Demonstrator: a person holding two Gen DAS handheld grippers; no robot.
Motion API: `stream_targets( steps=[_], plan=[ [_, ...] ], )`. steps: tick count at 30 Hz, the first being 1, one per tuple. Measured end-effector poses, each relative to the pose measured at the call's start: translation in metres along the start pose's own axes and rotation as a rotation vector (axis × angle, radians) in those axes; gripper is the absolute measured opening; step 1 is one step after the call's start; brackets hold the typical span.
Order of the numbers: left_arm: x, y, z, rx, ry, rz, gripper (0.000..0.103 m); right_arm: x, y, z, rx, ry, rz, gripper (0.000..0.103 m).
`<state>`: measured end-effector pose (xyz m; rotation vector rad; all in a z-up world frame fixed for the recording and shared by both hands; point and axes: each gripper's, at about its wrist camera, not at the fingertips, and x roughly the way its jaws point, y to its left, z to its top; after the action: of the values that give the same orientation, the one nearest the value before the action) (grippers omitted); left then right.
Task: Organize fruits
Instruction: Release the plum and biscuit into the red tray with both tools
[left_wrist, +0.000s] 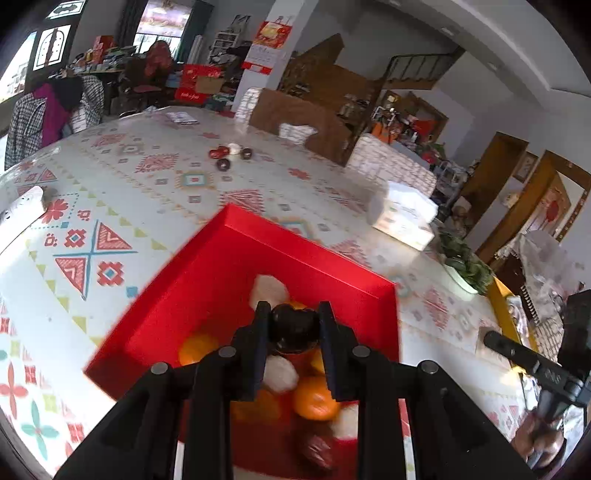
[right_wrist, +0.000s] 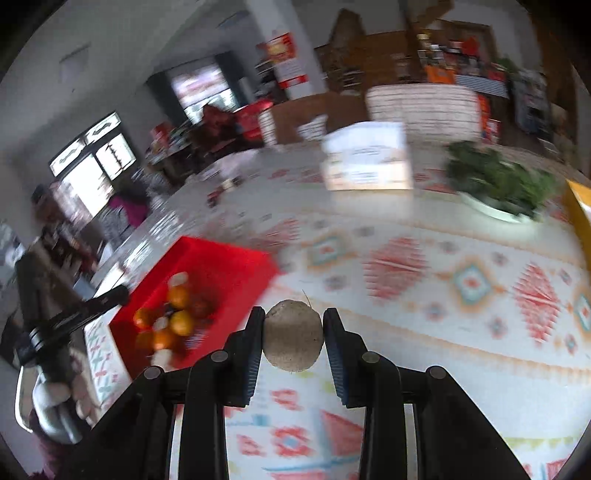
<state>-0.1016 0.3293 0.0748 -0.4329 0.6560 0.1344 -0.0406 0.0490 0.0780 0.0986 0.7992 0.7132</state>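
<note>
Gripping a dark fruit (left_wrist: 294, 328), the left gripper (left_wrist: 294, 326) is held low centre, over the red tray (left_wrist: 221, 266) of oranges (left_wrist: 316, 398). A brown fruit (right_wrist: 293, 334) is clamped in the right gripper (right_wrist: 294, 334), over bare tablecloth (right_wrist: 443, 314), right of the tray. Blur suggests speed; either round fruit could be squeezed out and rolled away.

The left gripper (left_wrist: 294, 325) points steeply downward, its two black fingers (left_wrist: 260, 332) drawn in tight with a dark, rounded piece pinched between the tips. The right gripper (right_wrist: 294, 334) tilts down likewise, its blue-padded fingers (right_wrist: 334, 350) clamped on either side of a small brownish round piece.
</note>
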Motion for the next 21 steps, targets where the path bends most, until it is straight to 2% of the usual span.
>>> stream_targets(
  steps=[5, 11, 12, 14, 15, 19, 21],
  plan=[
    [0.024, 0.025, 0.008, -0.033, 0.048, 0.036, 0.025, 0.05, 0.049, 0.009, -0.056, 0.08, 0.055, 0.035],
    [0.034, 0.033, 0.004, -0.039, 0.064, 0.019, 0.026, 0.109, 0.082, 0.013, -0.1, 0.171, 0.059, 0.035],
    [0.033, 0.034, 0.004, -0.043, 0.059, 0.012, 0.028, 0.119, 0.086, 0.014, -0.107, 0.181, 0.054, 0.036],
    [0.028, 0.035, 0.003, -0.048, 0.048, 0.003, 0.041, 0.13, 0.089, 0.017, -0.114, 0.191, 0.041, 0.036],
    [0.026, 0.035, 0.003, -0.052, 0.041, 0.001, 0.051, 0.135, 0.091, 0.019, -0.117, 0.186, 0.028, 0.036],
    [0.01, 0.036, 0.002, -0.05, 0.002, -0.006, 0.055, 0.143, 0.095, 0.027, -0.12, 0.168, 0.007, 0.045],
    [0.0, 0.035, 0.001, -0.052, -0.02, -0.004, 0.057, 0.136, 0.092, 0.031, -0.119, 0.144, 0.005, 0.056]
  ],
)
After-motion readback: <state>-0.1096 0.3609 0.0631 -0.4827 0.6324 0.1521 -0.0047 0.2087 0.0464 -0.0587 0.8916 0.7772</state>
